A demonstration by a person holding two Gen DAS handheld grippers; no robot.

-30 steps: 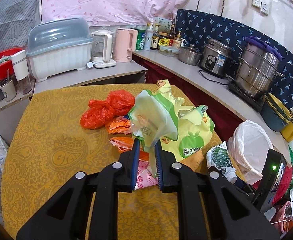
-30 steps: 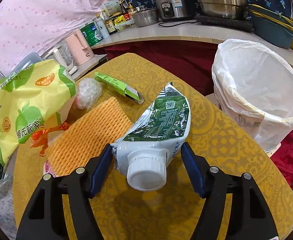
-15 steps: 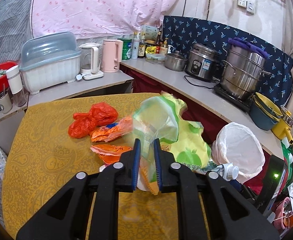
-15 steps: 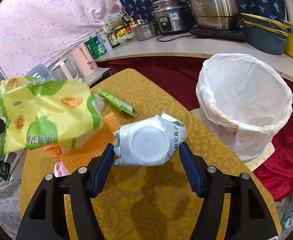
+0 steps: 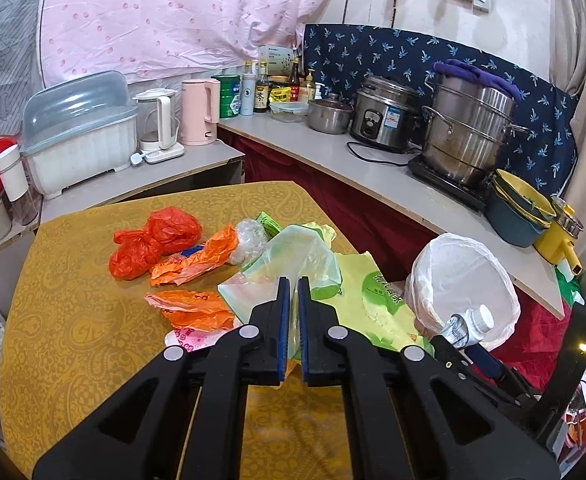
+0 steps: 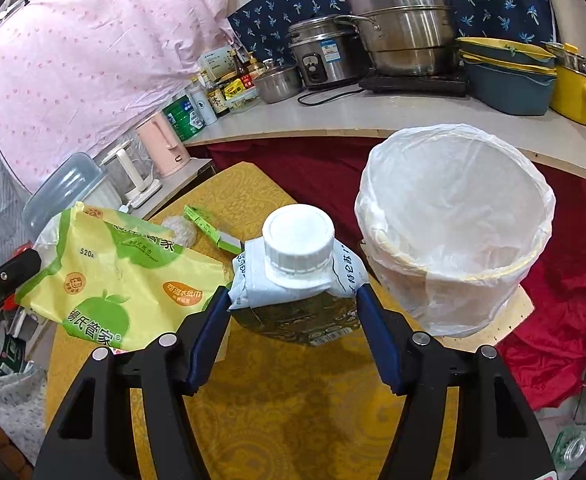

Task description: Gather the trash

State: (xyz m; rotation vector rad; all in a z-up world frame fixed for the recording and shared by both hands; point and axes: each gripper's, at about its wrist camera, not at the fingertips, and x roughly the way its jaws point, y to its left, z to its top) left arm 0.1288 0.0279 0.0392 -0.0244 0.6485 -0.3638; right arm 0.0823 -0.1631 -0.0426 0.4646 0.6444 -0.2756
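Observation:
My left gripper (image 5: 293, 282) is shut on a thin yellow-green plastic bag (image 5: 377, 304), which hangs off the table to its right. The same bag (image 6: 125, 280) fills the left of the right wrist view. A crumpled green-and-white carton (image 6: 293, 292) with a white screw cap (image 6: 297, 236) is pinched between the pads of my right gripper (image 6: 293, 291), whose jaws are still closing on it. The carton is held cap-up above the table edge. The white-lined trash bin (image 6: 453, 240) stands open just right of it, beside the table. The carton (image 5: 467, 326) shows in front of the bin (image 5: 465, 276).
On the yellow tablecloth (image 5: 73, 320) lie a red bag (image 5: 153, 244), two orange wrappers (image 5: 197, 256), a pink wrapper (image 5: 189, 338), a clear plastic ball (image 6: 179, 230) and a small green box (image 6: 209, 232). A counter (image 5: 373, 168) with pots and kettles runs behind.
Both grippers rose and drew back toward the bin. The bag came up off the table, uncovering the orange wrappers. The carton tipped from lying flat to cap-up.

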